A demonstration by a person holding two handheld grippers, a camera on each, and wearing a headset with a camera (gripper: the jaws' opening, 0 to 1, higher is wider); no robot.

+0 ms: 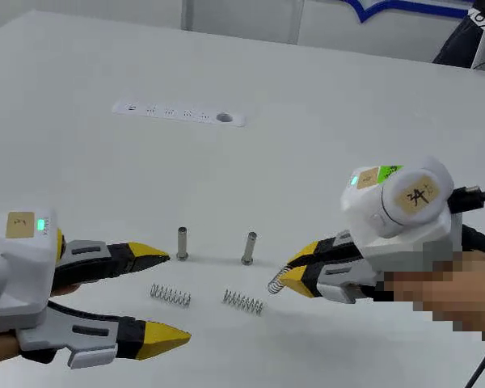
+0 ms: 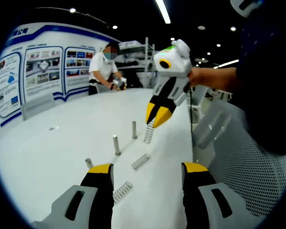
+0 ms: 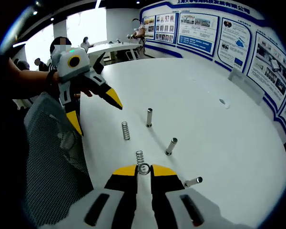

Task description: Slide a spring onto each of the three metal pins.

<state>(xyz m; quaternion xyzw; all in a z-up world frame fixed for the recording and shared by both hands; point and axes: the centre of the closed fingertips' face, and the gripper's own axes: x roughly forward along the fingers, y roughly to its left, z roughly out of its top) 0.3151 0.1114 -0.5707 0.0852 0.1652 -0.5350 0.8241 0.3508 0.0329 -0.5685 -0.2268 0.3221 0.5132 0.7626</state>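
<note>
The first threading is in hand. The right tongs (image 1: 289, 273), at 4 o'clock in the head view, are closed on one end of the held spring (image 1: 276, 283). Its free end pokes out toward 8 o'clock, clear of the white tabletop (image 1: 307, 145). The left tongs (image 1: 174, 296), at 8 o'clock, gape wide with nothing gripped. None of the pins wears a spring yet. The left pin (image 1: 182, 242) and the middle pin (image 1: 249, 248) stand upright and bare near the centre of the head view. The left gripper view shows the third pin (image 2: 134, 130), also bare, just at 9 o'clock of the spring hanging from the right tongs. Two more springs lie flat on the tabletop: the first loose spring (image 1: 170, 295) just ahead of the left tongs, at 6 o'clock of the left pin, and the second loose spring (image 1: 242, 301) at 6 o'clock of the middle pin. I judge the task barely begun, with one spring lifted and all three yet to seat. The next move calls for turning the held spring until its bore lines up with a pin, most likely the third one beside it. Its open end then has to come over the pin's top and go down. Gripped by one end only, the coil may flex and catch on the pin's rim, so a slow approach seems wise, and the left tongs could steady it.
</note>
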